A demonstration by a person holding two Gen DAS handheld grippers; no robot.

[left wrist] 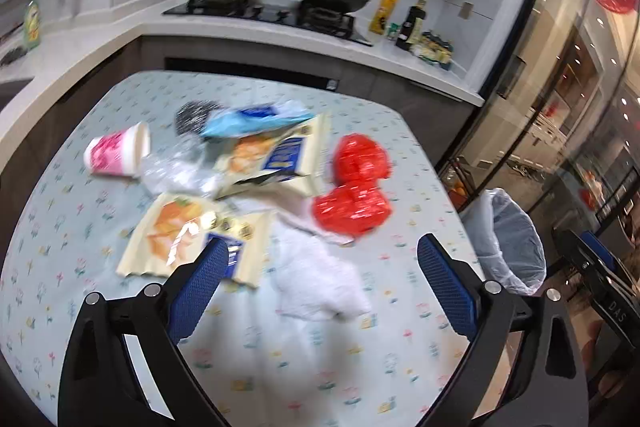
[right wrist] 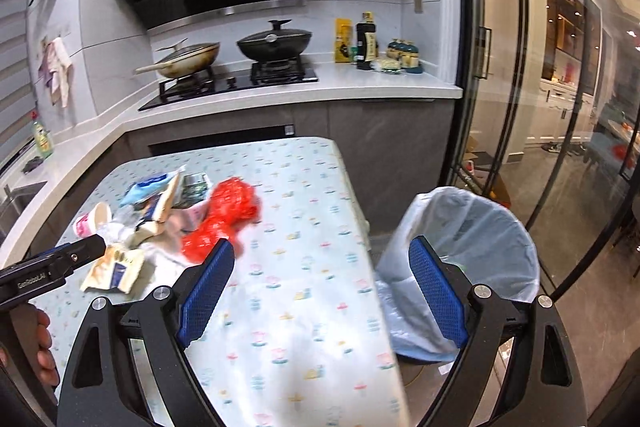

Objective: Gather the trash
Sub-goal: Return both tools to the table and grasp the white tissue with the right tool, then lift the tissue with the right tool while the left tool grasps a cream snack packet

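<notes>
On the bench [left wrist: 360,367], spread with a pale blue flower-print cloth, the trash lies in one loose heap, and motion blur softens most of it in the left wrist view. A pink-and-white paper cup [left wrist: 116,157] lies on its side at the heap's left, touching a crumpled clear plastic wrap [left wrist: 176,171]. Two cream snack bags with orange and blue print overlap: one [left wrist: 276,157] sits in the middle, the other [left wrist: 188,239] lies nearer the camera, its lower edge hidden behind a blue pad. A light blue wrapper [left wrist: 256,121] partly covers a dark round item [left wrist: 196,115] too blurred to identify. A crumpled red plastic bag [left wrist: 356,187] lies on the right, beside a white crumpled tissue [left wrist: 316,279].

The left tool [left wrist: 322,281] hangs released above the tissue and the nearer bag, gripping nothing. The right tool [right wrist: 320,287] is likewise released, over the bench's right edge, empty. A hand [right wrist: 36,347] is cut off at the lower left of the right wrist view.

Behind stands a white kitchen counter [right wrist: 360,87] with a gas hob and two lidded pans. A bin lined with a pale translucent bag [right wrist: 472,239] stands on the floor just off the bench's right edge, beside glass doors. The near half of the cloth is bare.
</notes>
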